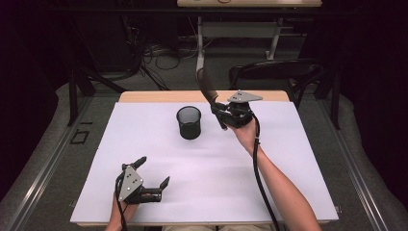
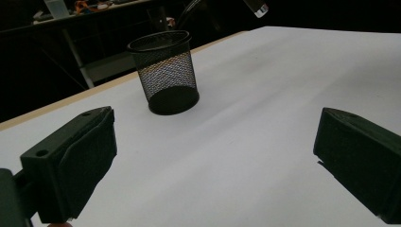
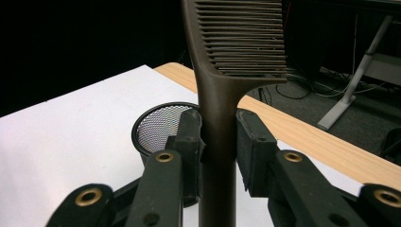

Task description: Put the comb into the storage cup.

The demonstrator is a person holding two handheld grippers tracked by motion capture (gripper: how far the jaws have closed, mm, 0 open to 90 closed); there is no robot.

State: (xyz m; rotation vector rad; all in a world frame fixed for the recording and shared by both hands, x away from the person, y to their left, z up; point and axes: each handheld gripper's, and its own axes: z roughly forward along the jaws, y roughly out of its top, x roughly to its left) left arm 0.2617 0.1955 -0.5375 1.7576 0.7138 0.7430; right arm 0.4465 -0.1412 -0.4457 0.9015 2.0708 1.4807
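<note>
From the high view: right gripper [image 1: 223,114] is up off the table [image 1: 288,159], clamped on a brown comb [image 1: 208,88] by its handle, toothed end tilted up and away, handle end hanging just right of the mesh cup [image 1: 188,122]; looks lined up to drop it in handle-first, I'd say; left gripper [image 1: 153,172] sits low near the front edge, well apart from the cup, jaws spread w/ nothing between, prob. just parked out of the way. Left gripper view: both black jaws stand wide, bare white table between; cup [image 2: 164,72] upright further off, nothing seen inside. Right gripper view: jaws squeezed on the comb [image 3: 218,137] handle, teeth above; cup [image 3: 158,125] mouth sits behind and below the grip. No brand, label or writing readable anywhere.
</note>
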